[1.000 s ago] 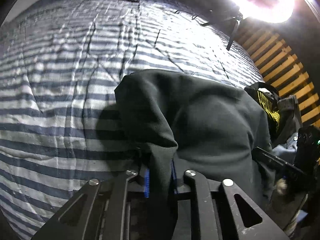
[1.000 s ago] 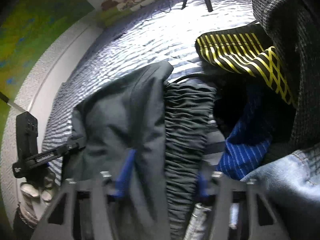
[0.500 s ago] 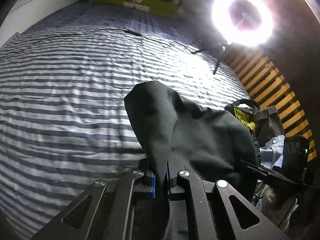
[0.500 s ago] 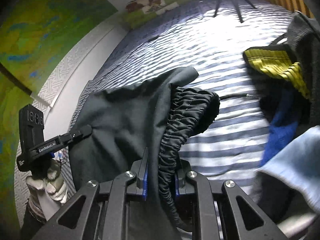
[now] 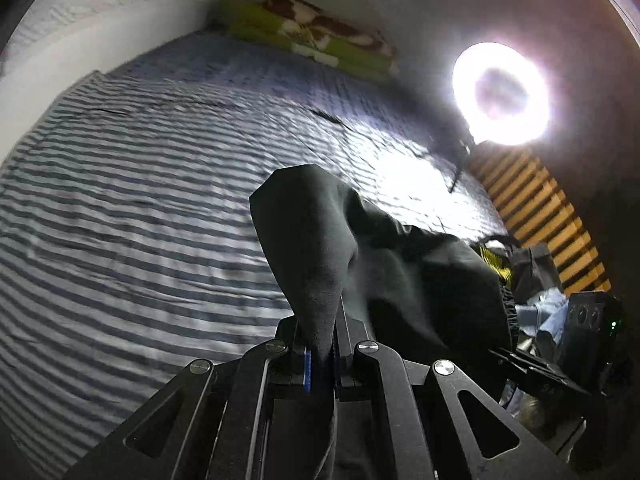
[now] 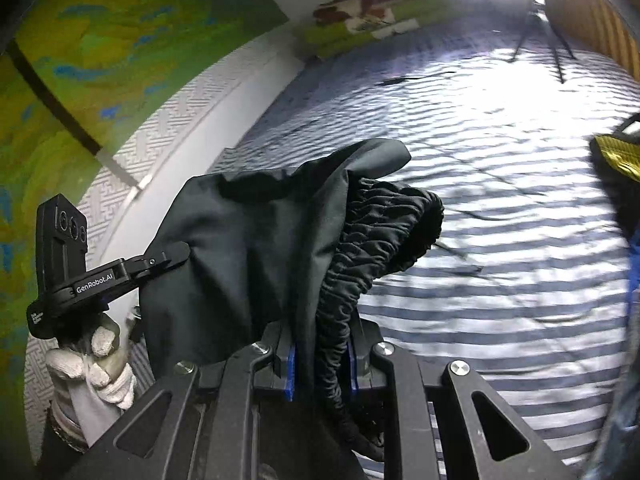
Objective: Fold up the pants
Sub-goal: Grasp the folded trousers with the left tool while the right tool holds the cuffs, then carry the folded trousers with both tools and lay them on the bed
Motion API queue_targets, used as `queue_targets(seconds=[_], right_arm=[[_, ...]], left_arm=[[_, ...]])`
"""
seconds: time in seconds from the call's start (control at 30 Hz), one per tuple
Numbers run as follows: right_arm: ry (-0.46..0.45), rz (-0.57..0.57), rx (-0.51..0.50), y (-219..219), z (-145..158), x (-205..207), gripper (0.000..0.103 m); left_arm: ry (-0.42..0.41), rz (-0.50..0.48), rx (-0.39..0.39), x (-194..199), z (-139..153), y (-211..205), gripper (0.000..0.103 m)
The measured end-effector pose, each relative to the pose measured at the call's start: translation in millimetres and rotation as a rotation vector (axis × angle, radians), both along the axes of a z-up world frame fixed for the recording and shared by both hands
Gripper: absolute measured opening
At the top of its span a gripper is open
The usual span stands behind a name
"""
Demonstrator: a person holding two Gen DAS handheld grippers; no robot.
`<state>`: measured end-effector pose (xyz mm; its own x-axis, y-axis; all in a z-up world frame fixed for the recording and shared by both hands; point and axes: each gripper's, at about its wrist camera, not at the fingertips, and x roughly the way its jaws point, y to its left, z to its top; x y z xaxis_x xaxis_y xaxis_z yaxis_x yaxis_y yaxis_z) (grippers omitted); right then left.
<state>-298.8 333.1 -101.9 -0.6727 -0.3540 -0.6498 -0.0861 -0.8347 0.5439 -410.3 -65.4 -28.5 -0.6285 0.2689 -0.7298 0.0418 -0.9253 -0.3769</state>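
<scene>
Dark pants (image 5: pixel 400 264) hang lifted above a blue-and-white striped bed (image 5: pixel 140 220). My left gripper (image 5: pixel 322 360) is shut on a plain fabric edge of them. My right gripper (image 6: pixel 320 364) is shut on the gathered elastic waistband (image 6: pixel 360 264) of the pants (image 6: pixel 248 256). In the right wrist view the left gripper's body (image 6: pixel 80 280) shows at the left, held by a white-gloved hand (image 6: pixel 92 360). The right gripper's body (image 5: pixel 588 336) shows at the right edge of the left wrist view. The cloth spans between both grippers and hides the bed beneath it.
A pile of other clothes (image 5: pixel 532 276), black-and-yellow (image 6: pixel 616 156) and blue pieces, lies at the bed's right side. A bright ring light (image 5: pixel 500 92) on a tripod stands at the far right. A folded green blanket (image 5: pixel 316 44) lies at the head. Wooden slats (image 5: pixel 540 208) border the right.
Both grippers have risen with the pants, lifting them off the clothes pile; the views now tilt up toward the head of the bed. The right gripper closed on the waistband.
</scene>
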Motion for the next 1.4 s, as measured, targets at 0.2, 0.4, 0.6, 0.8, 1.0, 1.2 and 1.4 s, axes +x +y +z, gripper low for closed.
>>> queue_targets(seconds=[0.2,0.4,0.6,0.8,1.0,1.2,1.4], right_arm=[[0.04,0.074,0.007,-76.2,24.4,-60.8,0.016],[0.062,0.126,-0.011,-151.3,24.5,-131.5,0.016],[0.08,0.144,-0.007,-212.5,11.8,-203.4,0.016],[0.08,0.14,-0.03,-248.1,-9.4,-267.6,0.016],[0.062,0.097,0.023,-273.4,-44.4,-319.0,0.019],[-0.089,0.092,0.204,-269.5,-73.0,-333.2,0.037],[-0.003,0.142,0.236,-268.9,-50.4,-297.0,0.038]], left_arm=[[0.034,0.109,-0.014,14.3,22.5,-108.4,0.006],[0.035,0.211,-0.07,0.2,32.4,-225.4,0.006],[0.033,0.254,-0.154,-39.3,33.3,-308.5,0.006],[0.029,0.277,-0.195,-85.8,24.5,-373.7,0.006],[-0.071,0.334,-0.27,-139.3,-29.4,-416.4,0.019],[-0.103,0.417,-0.266,-119.7,-55.6,-433.1,0.042],[-0.105,0.346,-0.264,-82.5,-66.8,-397.1,0.042]])
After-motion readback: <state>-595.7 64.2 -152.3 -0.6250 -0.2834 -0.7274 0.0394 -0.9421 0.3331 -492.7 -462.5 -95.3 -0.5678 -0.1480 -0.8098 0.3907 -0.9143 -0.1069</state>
